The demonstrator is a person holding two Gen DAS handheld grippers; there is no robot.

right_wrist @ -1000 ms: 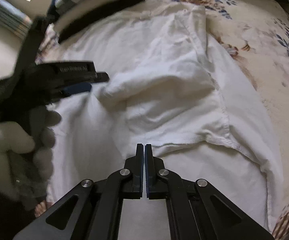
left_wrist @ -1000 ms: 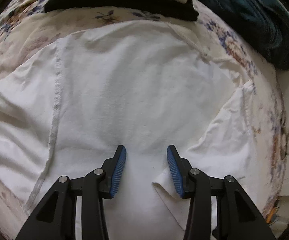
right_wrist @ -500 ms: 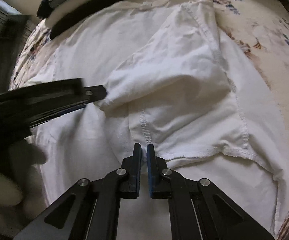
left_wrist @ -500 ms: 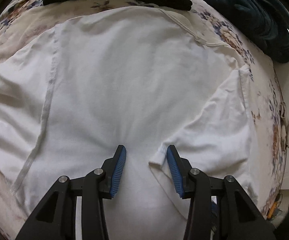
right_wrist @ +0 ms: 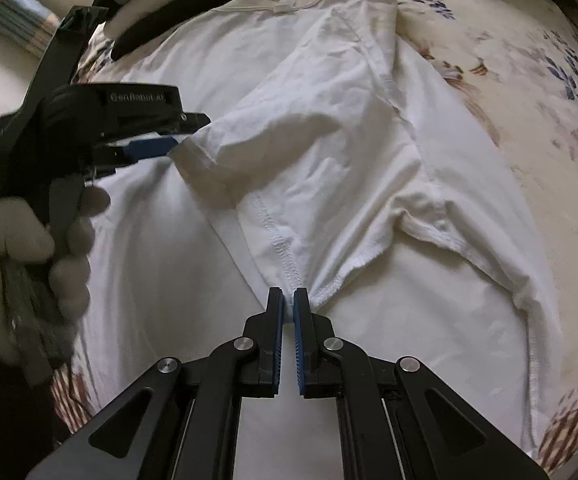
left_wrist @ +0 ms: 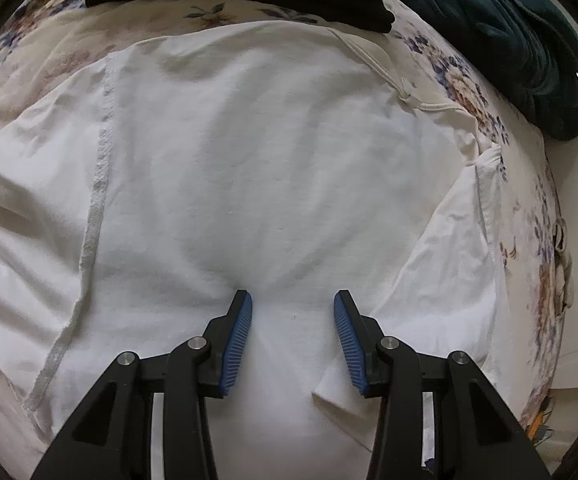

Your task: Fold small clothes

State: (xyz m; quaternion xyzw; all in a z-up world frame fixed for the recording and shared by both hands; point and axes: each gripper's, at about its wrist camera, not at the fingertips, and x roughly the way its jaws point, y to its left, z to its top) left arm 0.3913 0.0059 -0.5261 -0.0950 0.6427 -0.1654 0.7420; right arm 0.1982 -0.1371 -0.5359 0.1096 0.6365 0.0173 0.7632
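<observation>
Left wrist view: the left hand-held gripper [left_wrist: 293,300] hangs wide apart over the white cotton T-shirt [left_wrist: 249,160], spread on the floral bedsheet [left_wrist: 529,216]. Right wrist view: the right hand-held gripper [right_wrist: 288,298] pinches the T-shirt's [right_wrist: 329,152] sleeve hem [right_wrist: 285,256], folded inward over the shirt body.

I'm working in a home bedroom; floral bedsheet [left_wrist: 469,92] underneath; folded clothes stack [right_wrist: 193,4] and teal blanket [left_wrist: 509,40] nearby.

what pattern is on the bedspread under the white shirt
Cream with blue and brown flowers, clearest in the right wrist view.
</observation>
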